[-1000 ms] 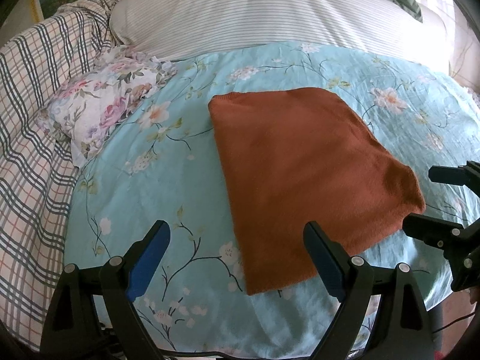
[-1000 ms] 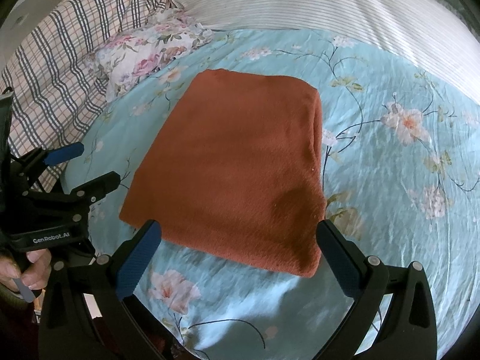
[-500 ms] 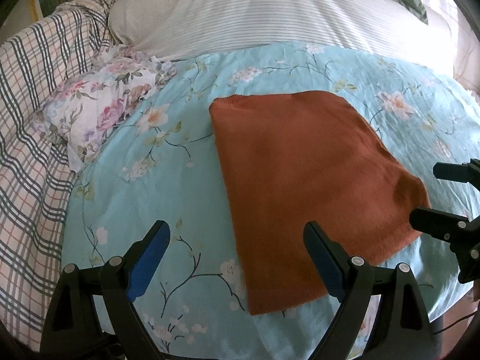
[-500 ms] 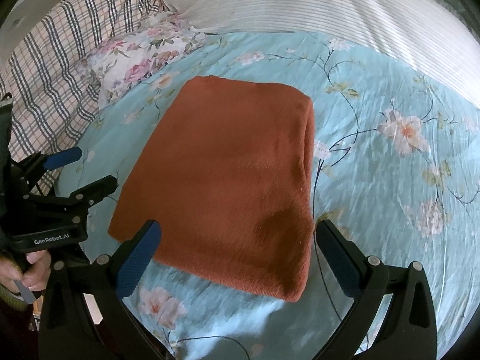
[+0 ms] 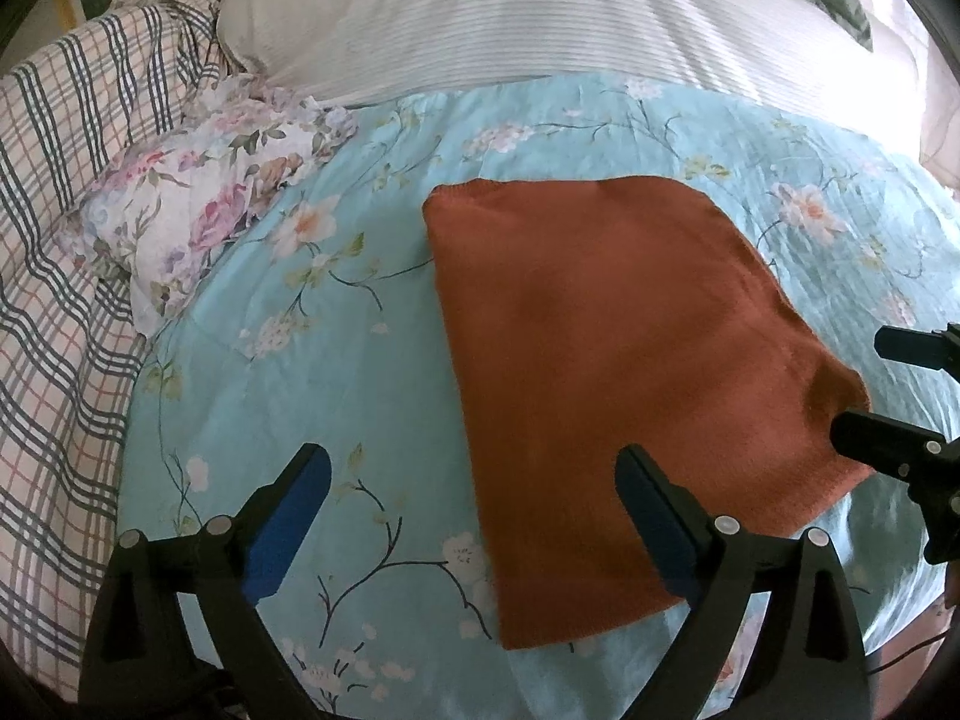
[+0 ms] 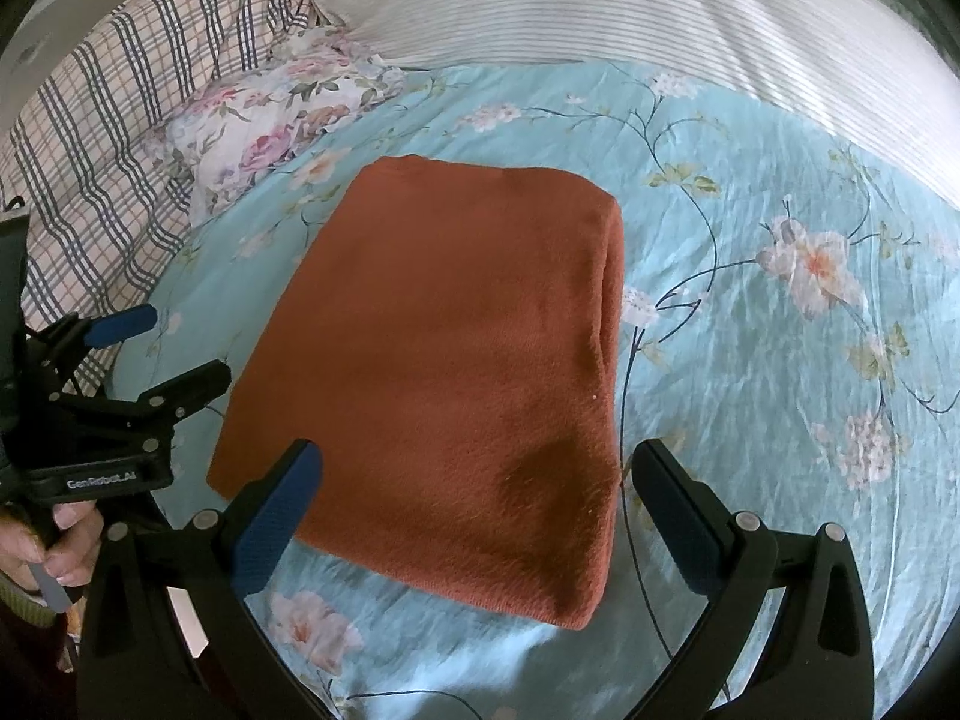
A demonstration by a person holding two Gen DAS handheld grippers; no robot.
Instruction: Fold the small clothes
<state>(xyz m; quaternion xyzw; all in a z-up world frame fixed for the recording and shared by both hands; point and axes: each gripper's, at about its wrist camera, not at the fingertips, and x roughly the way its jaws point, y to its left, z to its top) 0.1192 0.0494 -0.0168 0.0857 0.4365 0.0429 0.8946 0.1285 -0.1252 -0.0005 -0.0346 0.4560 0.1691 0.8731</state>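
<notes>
Left gripper (image 5: 471, 489): jaws wide apart, holding nothing. Right gripper (image 6: 477, 480): jaws wide apart, holding nothing. Folded rust-orange garment (image 6: 456, 372) lies flat on floral teal bedsheet (image 5: 312, 360), just ahead of both jaw pairs, ungripped

A bed carries everything, covered by a light blue sheet (image 5: 360, 360) printed with pale flowers and thin dark branches. A rust-orange folded cloth (image 5: 612, 360) lies flat on the sheet, its thick folded edge on the right in the right wrist view. Beside the cloth, up to the left, a crumpled white piece with pink roses (image 5: 198, 222) rests at the sheet's edge. A plaid blanket (image 5: 54, 252) lies along the left side, and a white striped pillow (image 5: 510, 18) lies across the far end.
</notes>
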